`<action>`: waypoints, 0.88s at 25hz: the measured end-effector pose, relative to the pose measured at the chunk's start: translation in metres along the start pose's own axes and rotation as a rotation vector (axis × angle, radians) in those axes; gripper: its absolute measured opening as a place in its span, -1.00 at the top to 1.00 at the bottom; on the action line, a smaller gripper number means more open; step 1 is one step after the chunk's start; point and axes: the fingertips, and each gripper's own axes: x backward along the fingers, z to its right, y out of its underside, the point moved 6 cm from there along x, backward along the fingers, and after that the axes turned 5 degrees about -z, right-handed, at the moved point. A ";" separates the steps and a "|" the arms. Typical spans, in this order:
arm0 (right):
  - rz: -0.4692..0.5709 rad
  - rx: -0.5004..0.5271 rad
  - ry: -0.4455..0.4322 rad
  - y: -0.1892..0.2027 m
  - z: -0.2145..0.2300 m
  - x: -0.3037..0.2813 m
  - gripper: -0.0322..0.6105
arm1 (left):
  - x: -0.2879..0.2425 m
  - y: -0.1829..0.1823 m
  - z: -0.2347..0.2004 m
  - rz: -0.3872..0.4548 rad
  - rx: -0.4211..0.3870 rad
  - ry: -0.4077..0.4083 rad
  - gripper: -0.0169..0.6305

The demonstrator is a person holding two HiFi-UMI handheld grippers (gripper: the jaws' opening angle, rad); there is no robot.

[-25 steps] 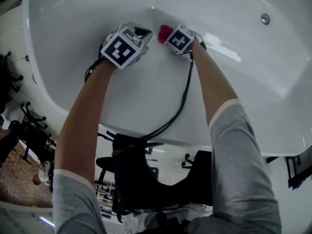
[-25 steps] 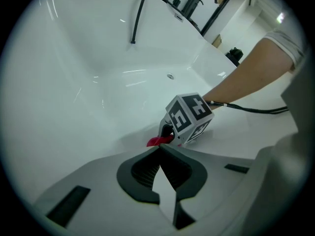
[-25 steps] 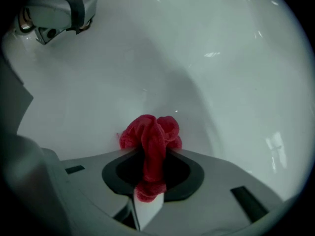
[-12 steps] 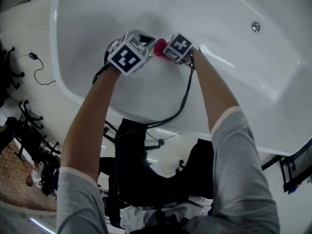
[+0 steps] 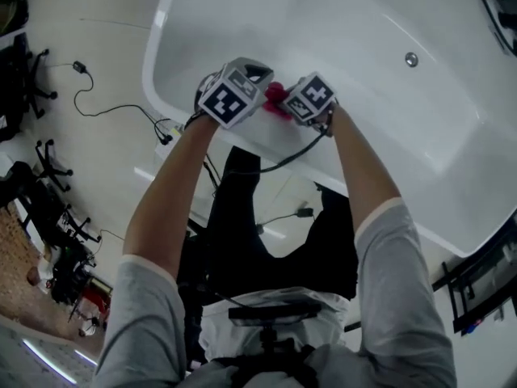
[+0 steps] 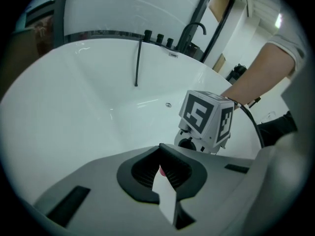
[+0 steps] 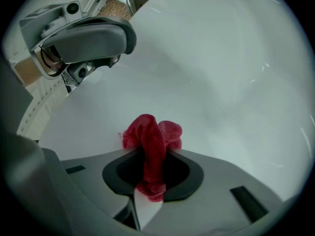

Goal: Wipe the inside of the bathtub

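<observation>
Head view: both grippers now sit at the tub's (image 5: 452,136) near wall, just under its rim; a second ago they were lower in the basin, so the stroke has been drawn up toward the person. Cloth (image 5: 275,94) shows red between the left gripper (image 5: 252,74) and right gripper (image 5: 289,103), against the tub's wall. Overflow fitting (image 5: 411,58) on the far wall, well apart. Left gripper view: jaws pressed together, carrying nothing I can name; a red sliver shows in the seam, too small to tell. It points across the tub at the taps (image 6: 157,37). Right gripper view: jaws pinch the cloth, its bunched end on the tub's wall. Judgement: this pass is ending; far wall and floor likely still need wiping.
</observation>
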 end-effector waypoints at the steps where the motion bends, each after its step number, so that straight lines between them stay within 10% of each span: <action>1: 0.009 -0.002 -0.002 0.004 -0.014 0.007 0.62 | 0.014 -0.001 0.008 0.013 0.008 -0.008 0.93; 16: 0.028 0.102 0.039 -0.016 -0.138 0.092 0.61 | 0.185 -0.006 0.040 0.218 0.117 -0.214 0.93; 22: 0.296 0.105 0.179 -0.009 -0.176 0.161 0.60 | 0.223 -0.010 0.087 0.304 0.148 -0.300 0.93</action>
